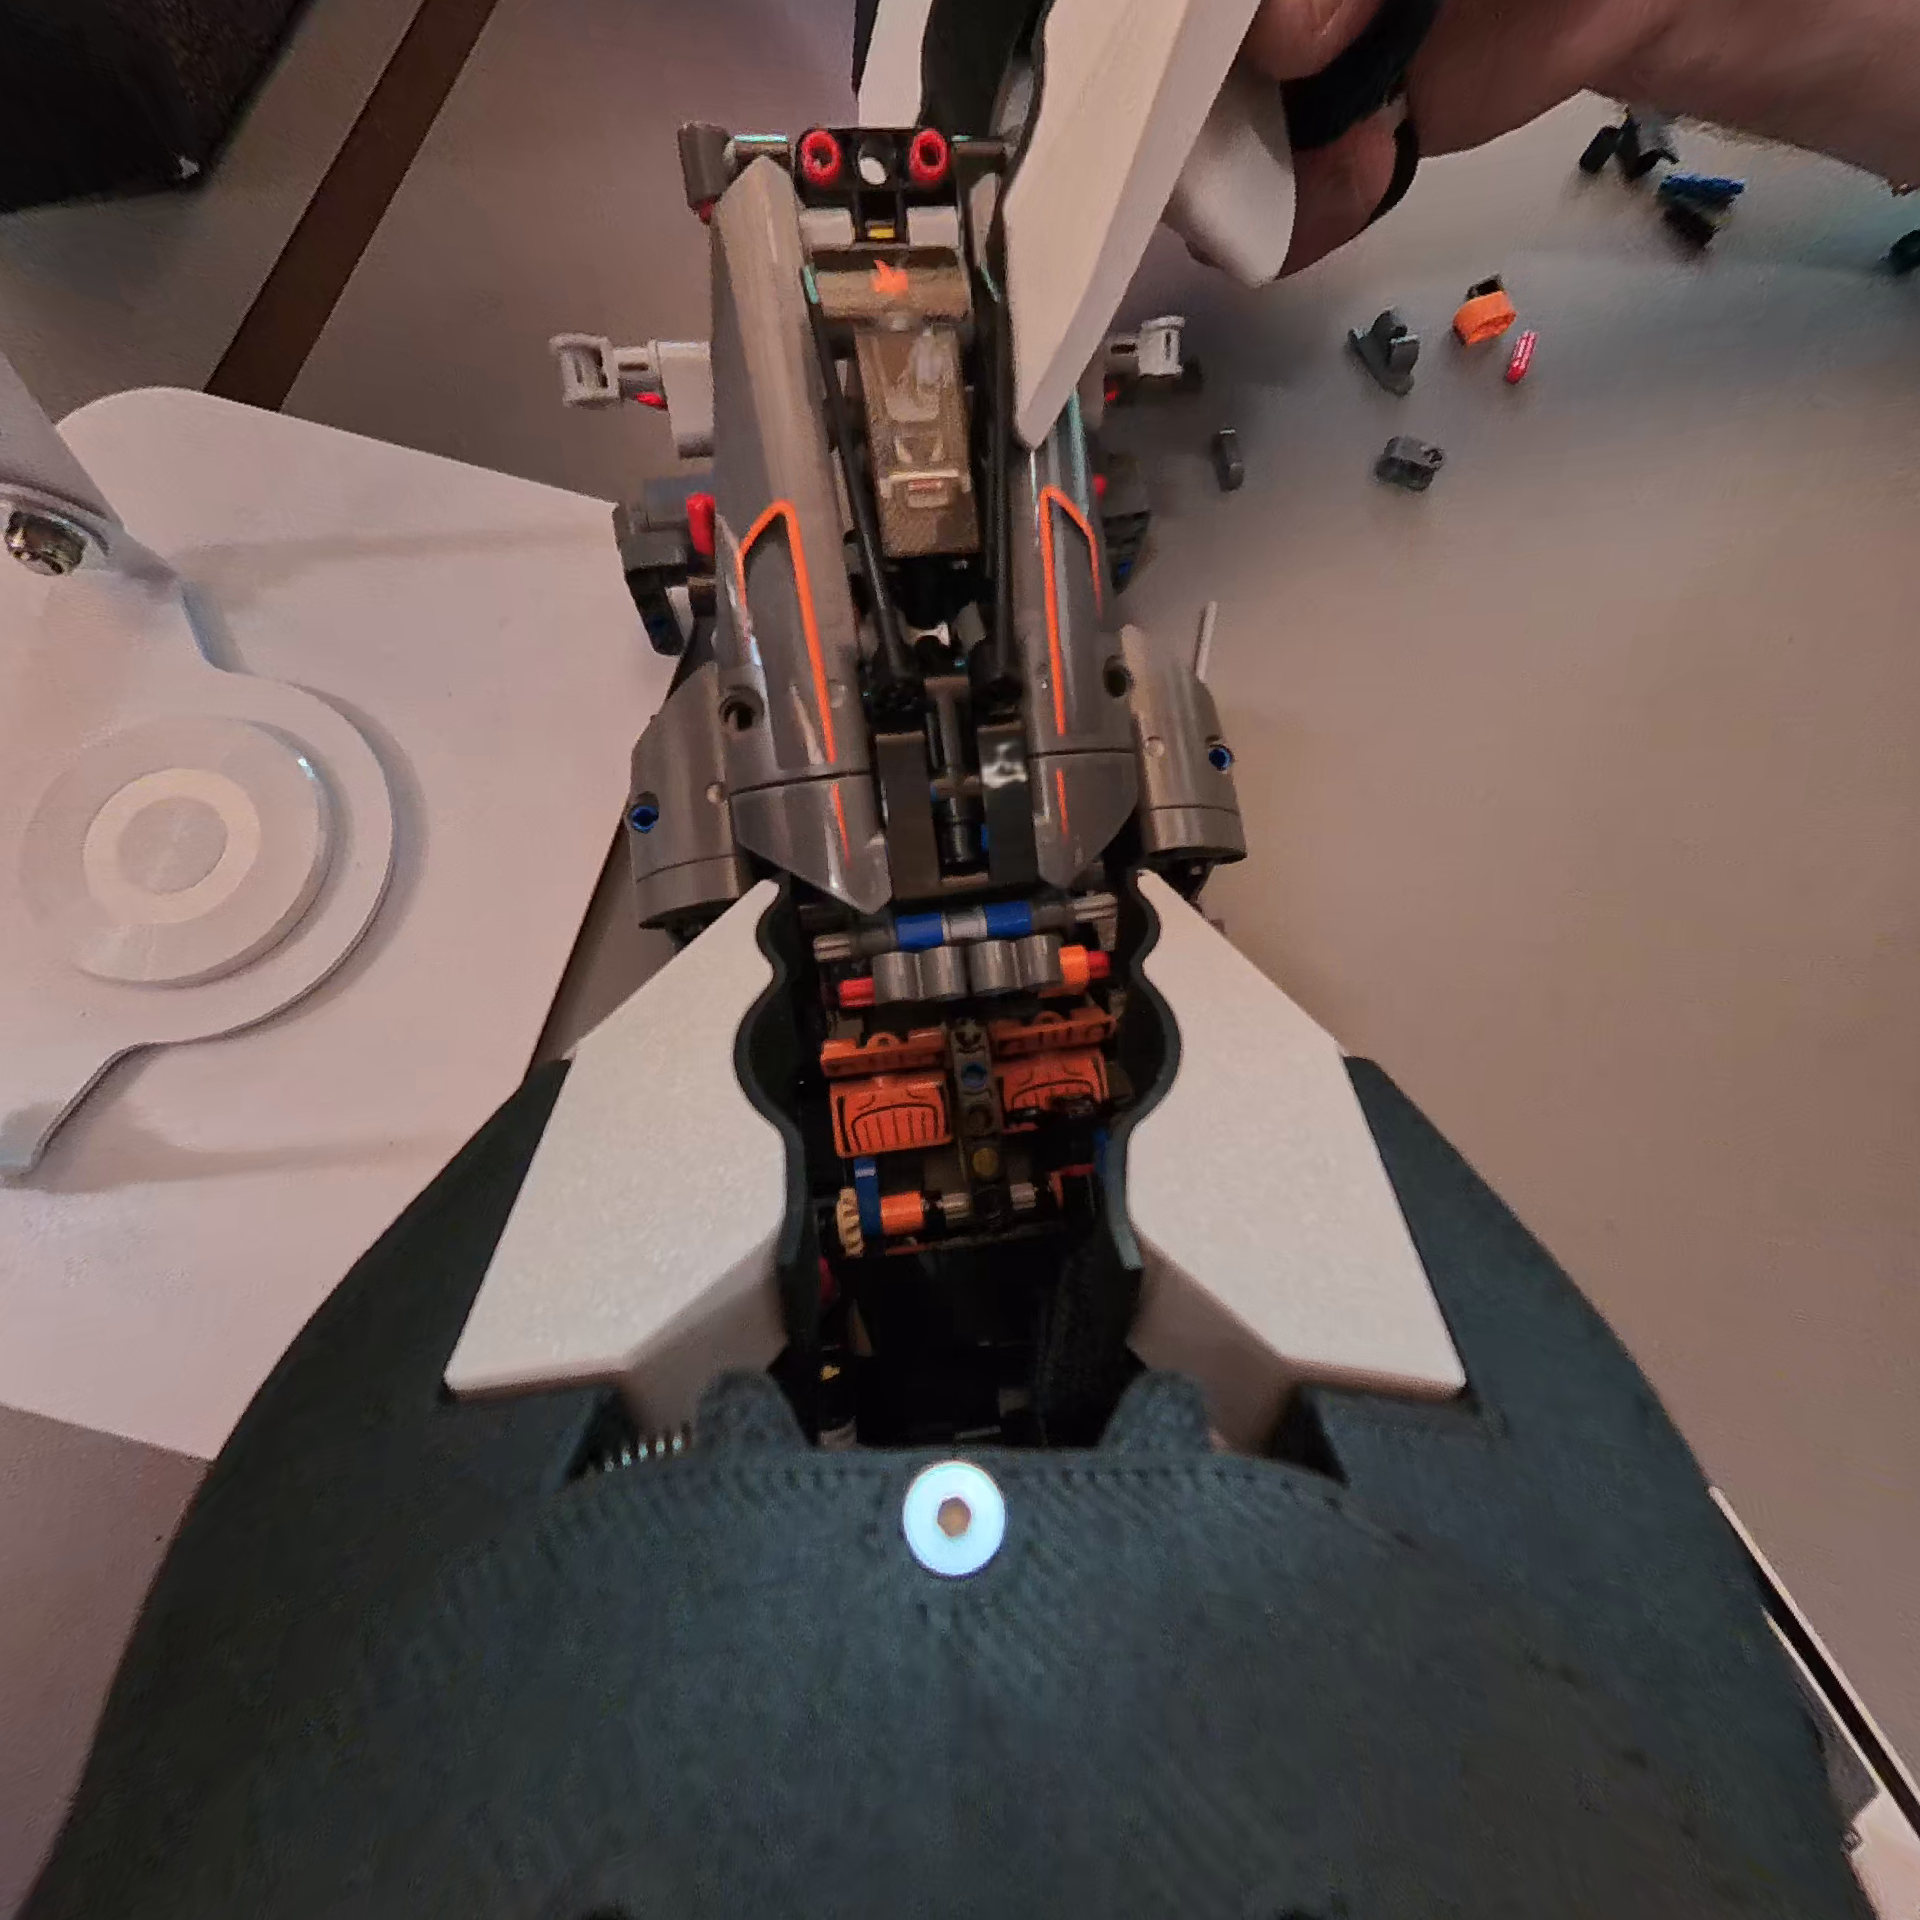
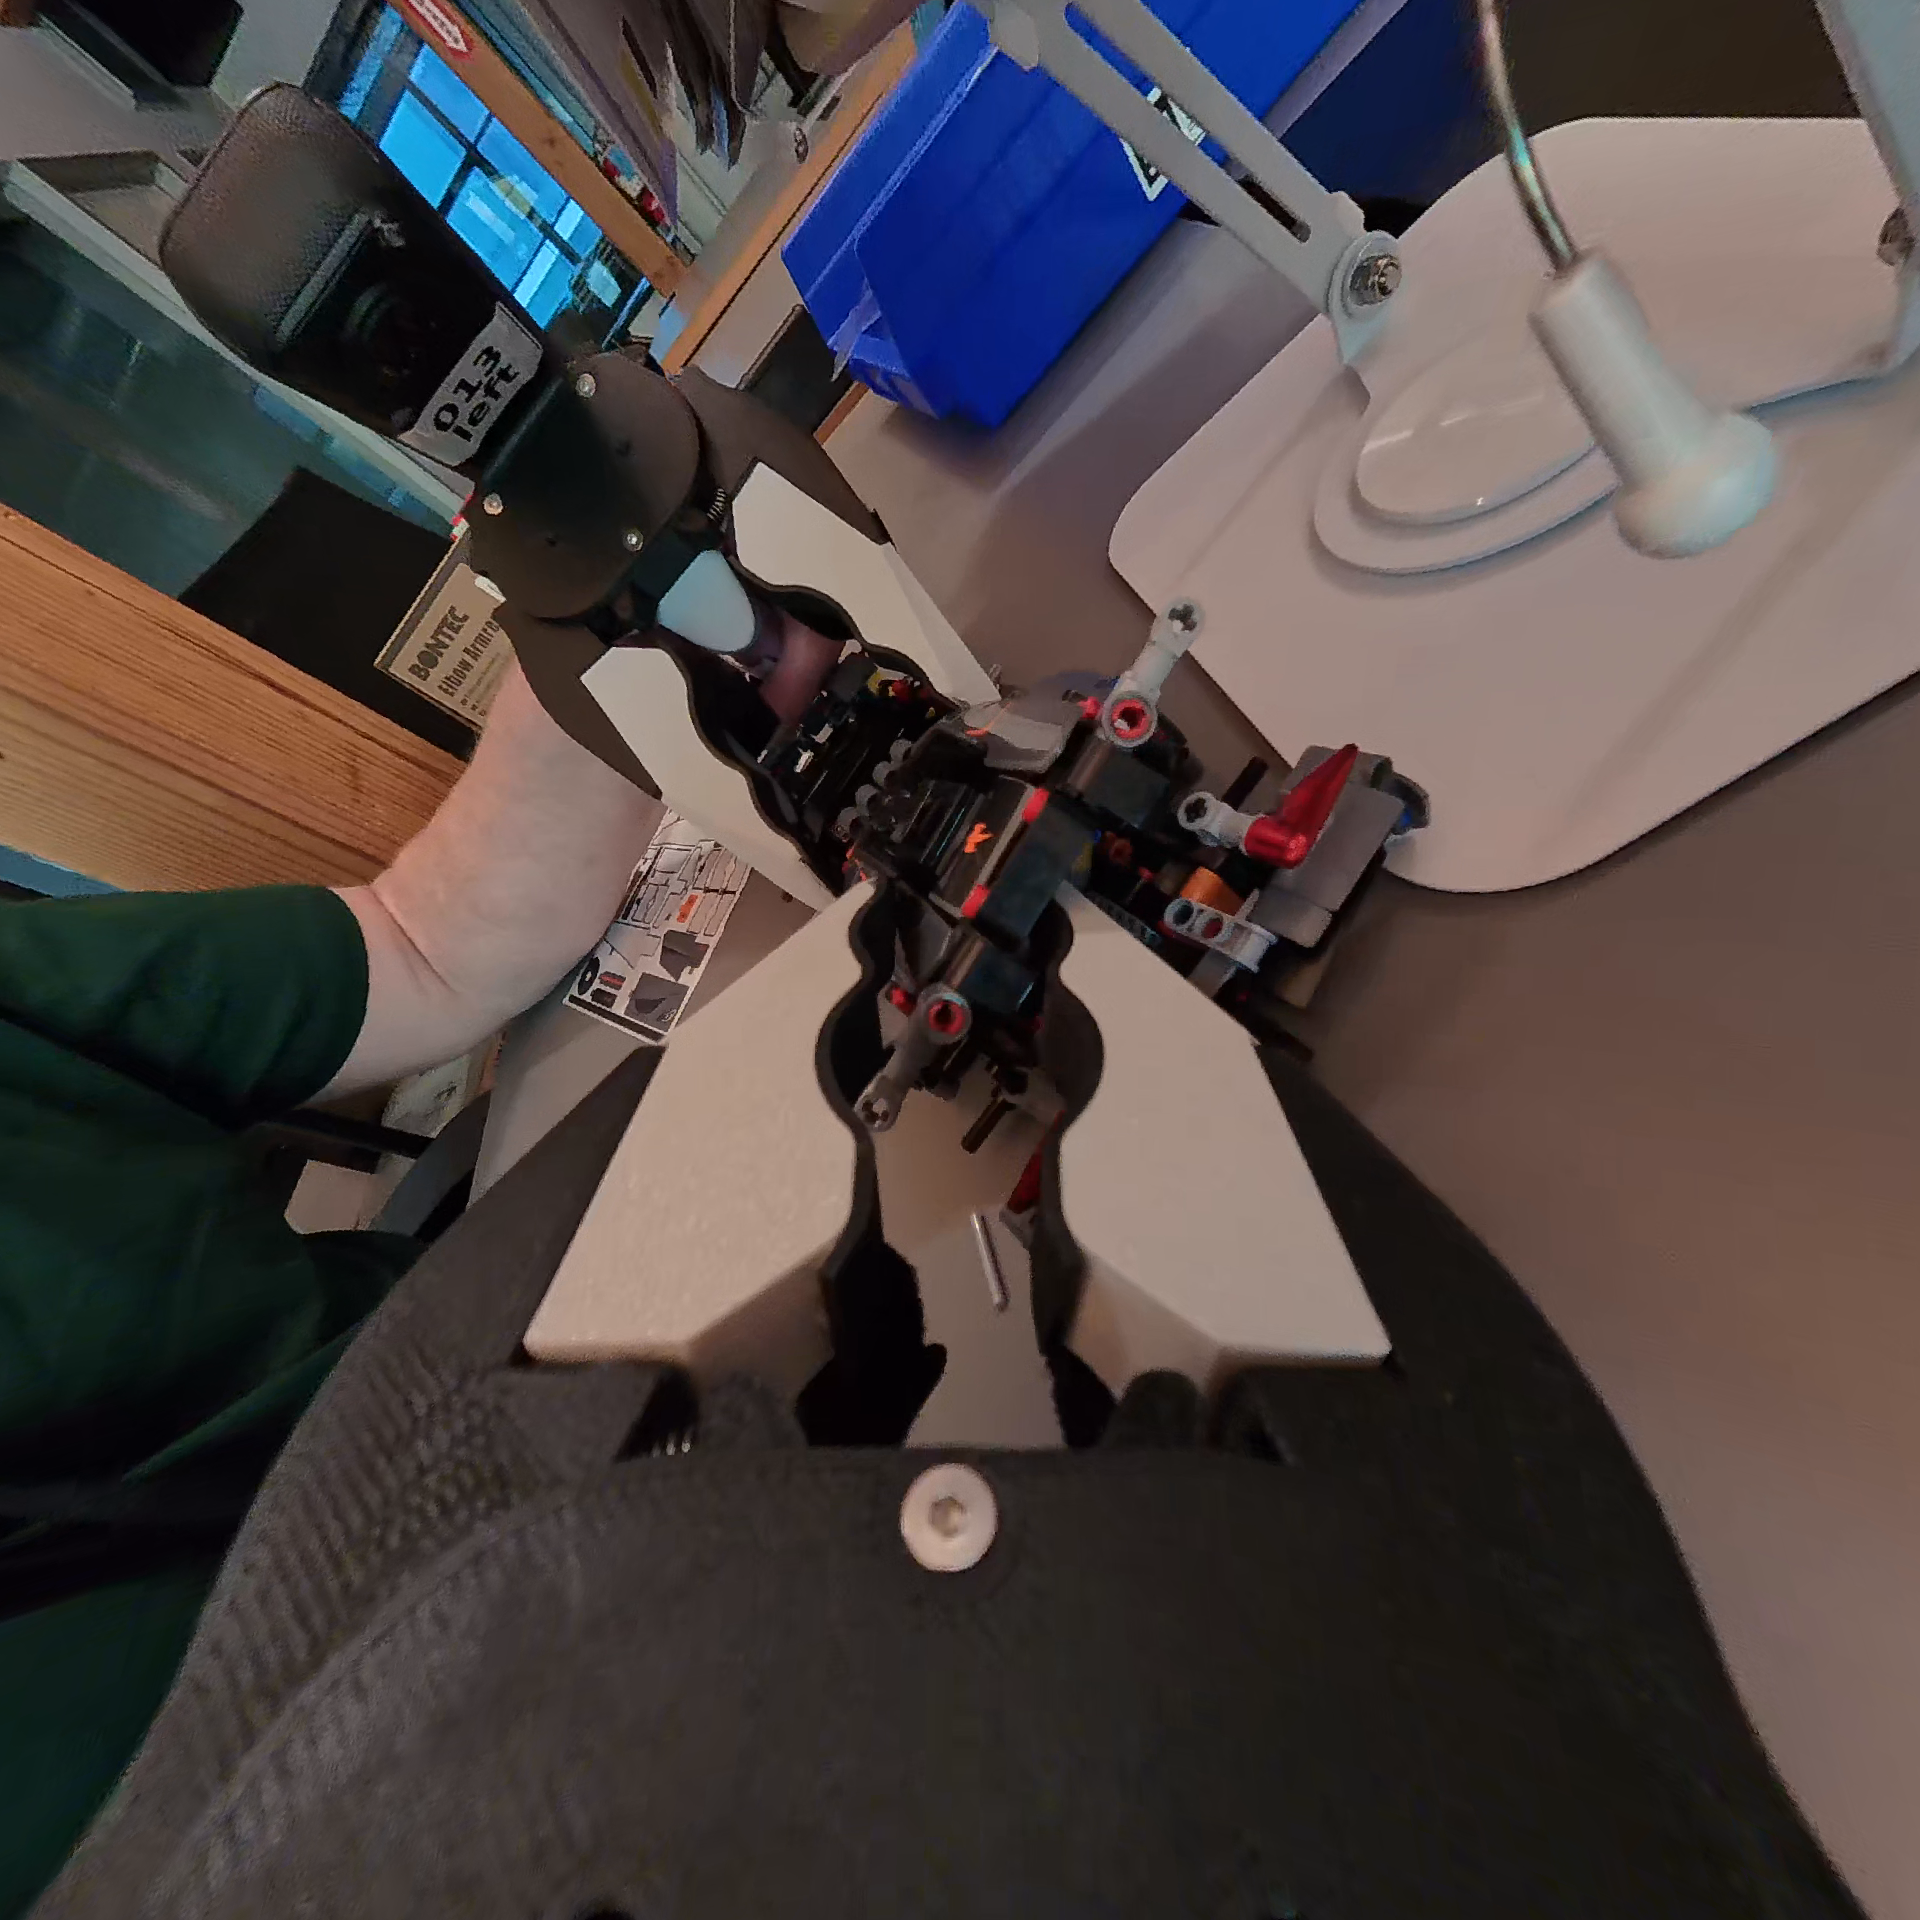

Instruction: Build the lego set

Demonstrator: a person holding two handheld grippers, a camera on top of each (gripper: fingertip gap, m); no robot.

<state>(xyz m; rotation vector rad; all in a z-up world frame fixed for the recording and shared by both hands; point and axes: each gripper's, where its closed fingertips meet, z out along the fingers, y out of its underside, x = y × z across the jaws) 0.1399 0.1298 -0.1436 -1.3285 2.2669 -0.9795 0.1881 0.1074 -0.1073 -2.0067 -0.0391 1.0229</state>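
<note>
The lego model [image 1: 914,644] is a long grey vehicle with orange stripes and an orange and black inside. My left gripper [image 1: 961,1039] is shut on its near end, one white finger [image 1: 644,1143] on each side. My right gripper [image 2: 961,1029] is shut on the model's [image 2: 987,831] other end. In the left wrist view its white finger [image 1: 1101,229] lies along the model's far right side, with a hand behind it. The left gripper [image 2: 790,727] also shows in the right wrist view, holding the model from the far side.
Loose parts lie on the grey table to the right: dark grey pieces [image 1: 1387,348], an orange piece [image 1: 1486,312], a red pin [image 1: 1519,356], blue bits [image 1: 1699,197]. A white stand base [image 1: 208,831] lies left of the model. A blue bin [image 2: 1039,208] and a printed sheet [image 2: 665,935] lie beyond. About 7 centimeters separates my left fingertips from my right.
</note>
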